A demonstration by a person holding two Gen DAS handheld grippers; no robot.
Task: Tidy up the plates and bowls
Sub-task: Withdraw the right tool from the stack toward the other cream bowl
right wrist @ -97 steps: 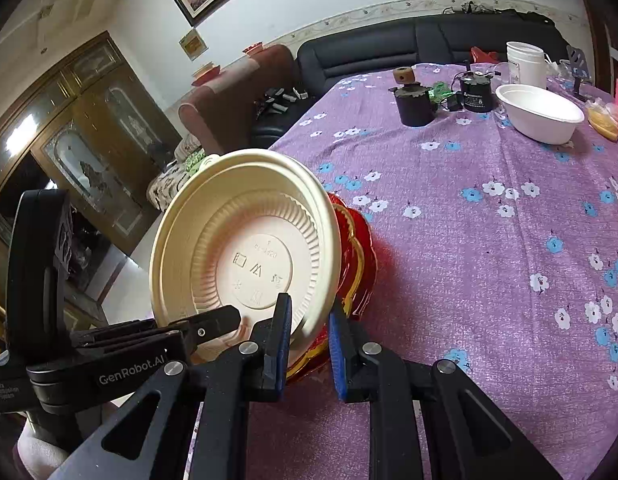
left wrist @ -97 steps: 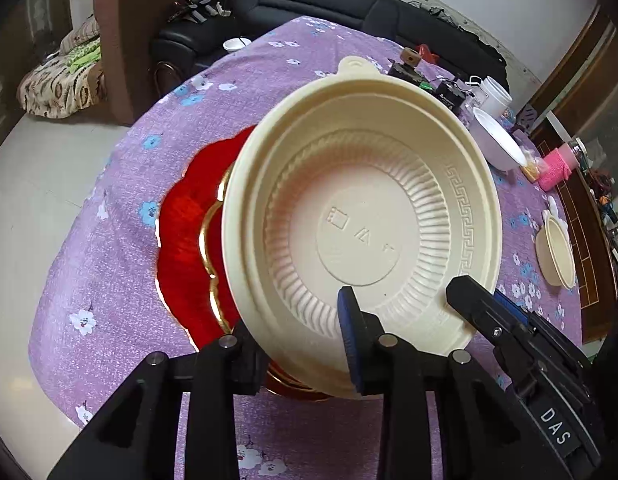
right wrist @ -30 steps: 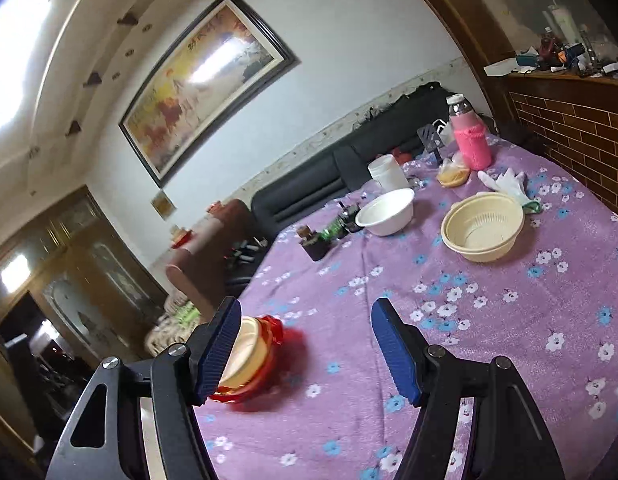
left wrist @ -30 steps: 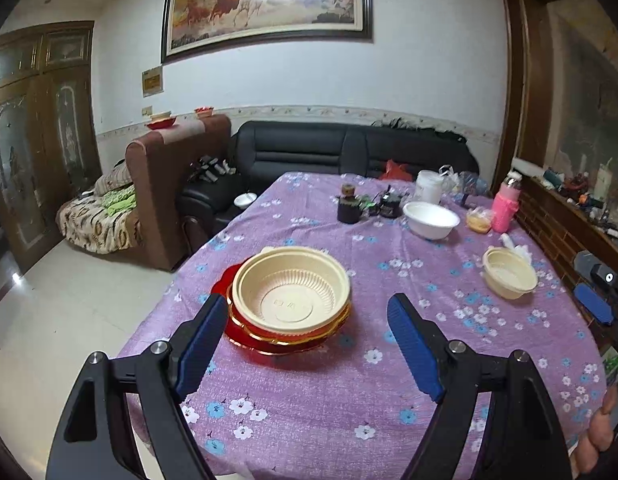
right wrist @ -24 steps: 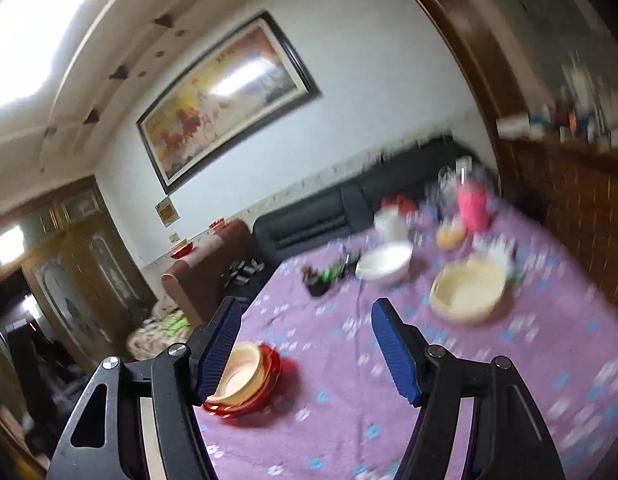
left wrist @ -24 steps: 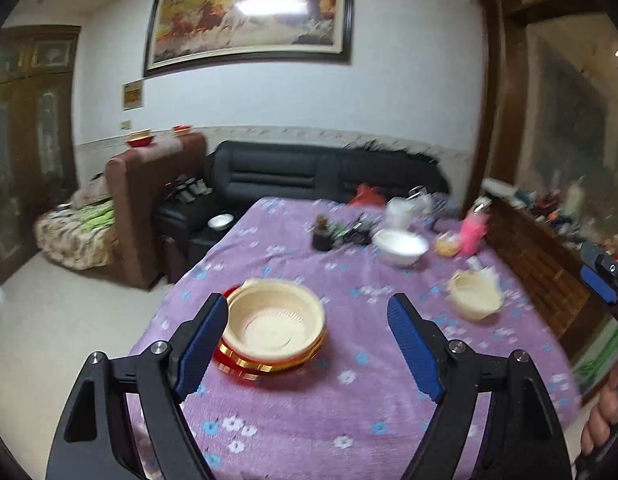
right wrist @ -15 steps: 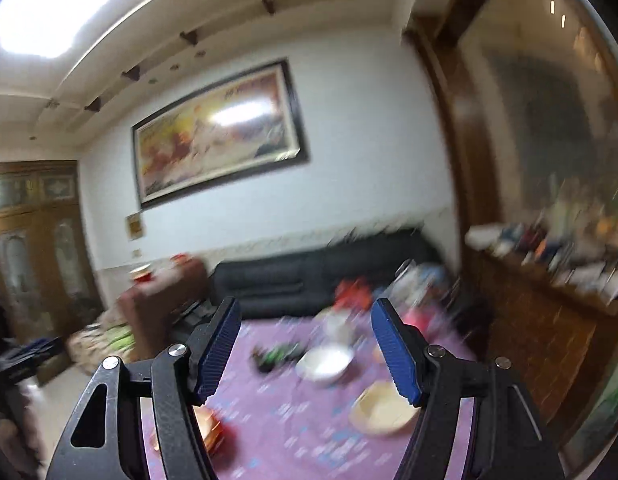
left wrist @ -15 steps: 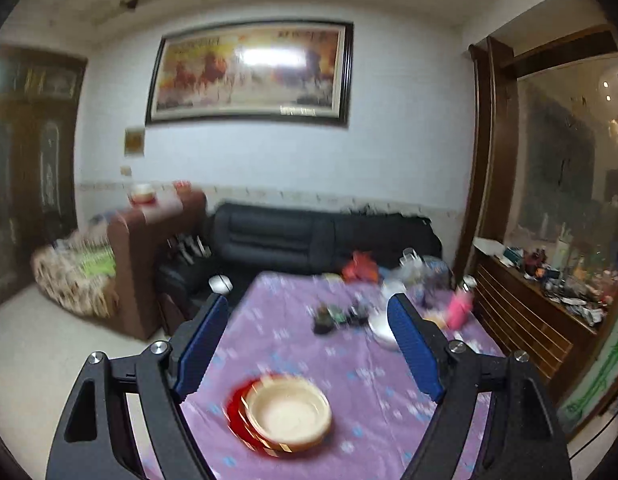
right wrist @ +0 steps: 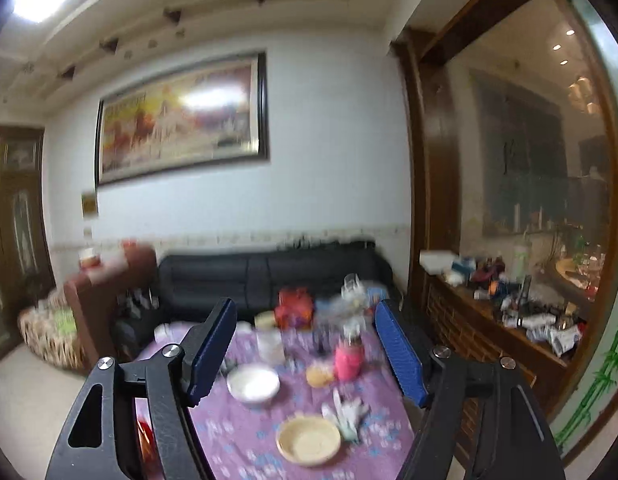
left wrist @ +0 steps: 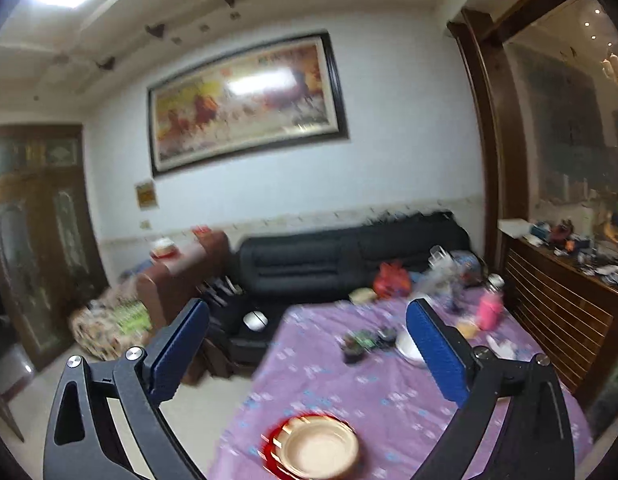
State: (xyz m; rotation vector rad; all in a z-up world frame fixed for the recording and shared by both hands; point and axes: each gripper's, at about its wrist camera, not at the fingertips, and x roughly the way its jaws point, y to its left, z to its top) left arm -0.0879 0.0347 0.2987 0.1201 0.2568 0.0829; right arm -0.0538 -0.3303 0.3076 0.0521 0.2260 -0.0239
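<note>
Far below in the left wrist view, a cream bowl [left wrist: 319, 447] sits stacked on red plates [left wrist: 271, 446] near the front of the purple flowered table [left wrist: 389, 396]. My left gripper [left wrist: 307, 344] is high above it, its jaws opening wide with nothing between them. In the right wrist view a second cream bowl [right wrist: 309, 439] and a white bowl [right wrist: 253, 382] rest on the table. My right gripper [right wrist: 305, 348] hangs well above them, jaws opening and empty. A sliver of the red plates [right wrist: 144, 446] shows behind its left finger.
A pink bottle [right wrist: 348, 360], a small orange dish [right wrist: 319, 374], white gloves [right wrist: 349, 410], a clear container [right wrist: 270, 344] and dark clutter [left wrist: 359, 342] crowd the table's far end. A black sofa [left wrist: 349, 256] and a brown armchair [left wrist: 181, 276] stand behind. A wooden sideboard [right wrist: 501, 336] lines the right.
Both grippers let go of the cream bowl, left it on the red plates and rose high above the table. The left jaws spread wider. Both views now tilt up toward the wall.
</note>
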